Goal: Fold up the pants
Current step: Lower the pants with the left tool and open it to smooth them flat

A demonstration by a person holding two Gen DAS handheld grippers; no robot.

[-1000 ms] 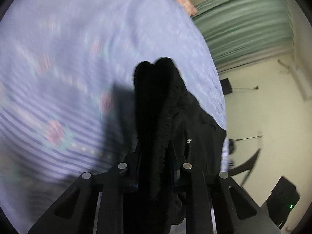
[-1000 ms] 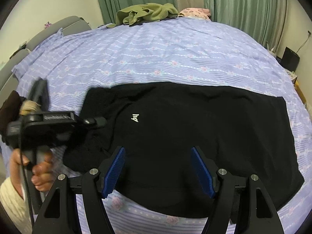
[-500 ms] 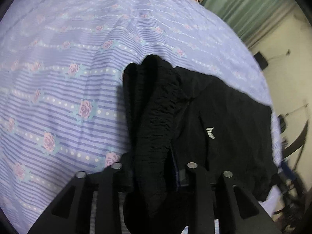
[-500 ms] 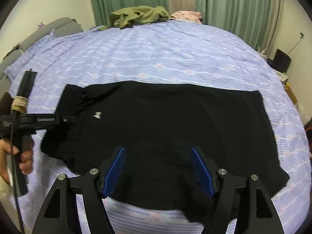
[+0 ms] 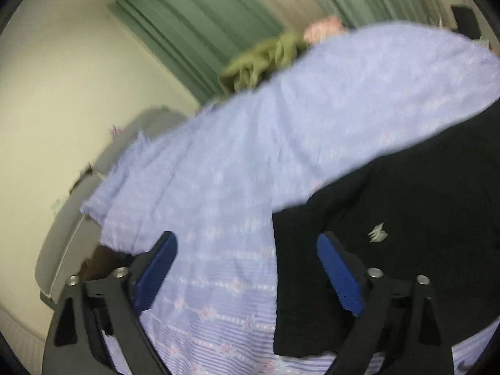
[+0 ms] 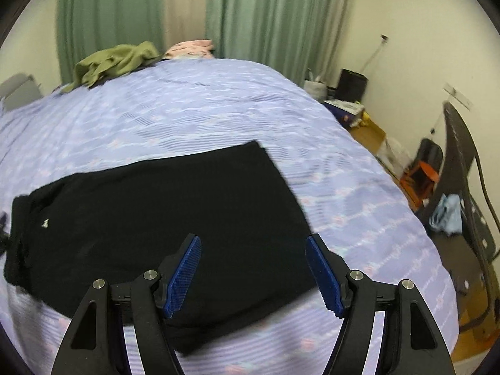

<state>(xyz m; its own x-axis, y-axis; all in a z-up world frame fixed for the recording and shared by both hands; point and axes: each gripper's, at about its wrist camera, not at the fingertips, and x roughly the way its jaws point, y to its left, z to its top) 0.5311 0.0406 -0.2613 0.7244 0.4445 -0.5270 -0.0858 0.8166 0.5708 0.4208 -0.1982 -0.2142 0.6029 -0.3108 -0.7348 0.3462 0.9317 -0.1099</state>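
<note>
Now my left gripper [image 5: 247, 268] is opening, nothing between its jaws, so the pants [image 6: 162, 212] lie flat on the bed [image 6: 218, 100]; right gripper [image 6: 253, 268] spread, empty.

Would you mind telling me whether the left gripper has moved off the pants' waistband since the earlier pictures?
Yes. The left gripper has let go, jaws opening, and now sits beside the black pants, over the purple bedsheet.

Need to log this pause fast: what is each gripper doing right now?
Left gripper: jaws opening, nothing between them.
Right gripper: open, holding nothing, above the black pants.
</note>
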